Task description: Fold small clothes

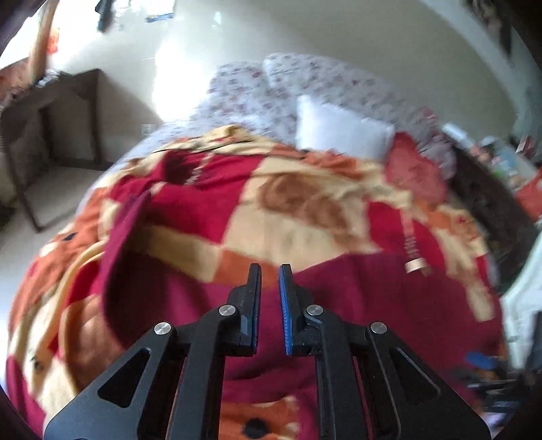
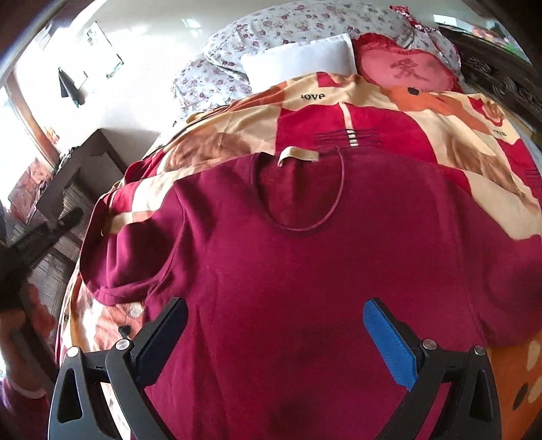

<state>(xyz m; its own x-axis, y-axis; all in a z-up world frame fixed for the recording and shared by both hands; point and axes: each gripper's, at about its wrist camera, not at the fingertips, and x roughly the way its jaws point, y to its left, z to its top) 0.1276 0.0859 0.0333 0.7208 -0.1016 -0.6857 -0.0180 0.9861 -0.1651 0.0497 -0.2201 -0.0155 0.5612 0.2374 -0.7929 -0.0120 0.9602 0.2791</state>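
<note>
A maroon short-sleeved shirt (image 2: 288,270) lies front up on a red, cream and orange blanket (image 2: 372,111), its neckline with a beige label (image 2: 299,155) facing the pillows. My right gripper (image 2: 274,304) hovers open over the shirt's lower body, with one finger on either side of the middle. The left wrist view is blurred. There my left gripper (image 1: 271,270) is shut to a narrow slit, and maroon cloth of the shirt (image 1: 355,304) fills that slit. The shirt's sleeve (image 1: 125,237) stretches away to the left.
The blanket covers a bed. At its head are a white pillow (image 2: 298,57), a red heart cushion (image 2: 403,71) and floral bedding (image 2: 288,23). A dark side table (image 2: 84,162) stands left of the bed, on a pale floor (image 1: 135,40).
</note>
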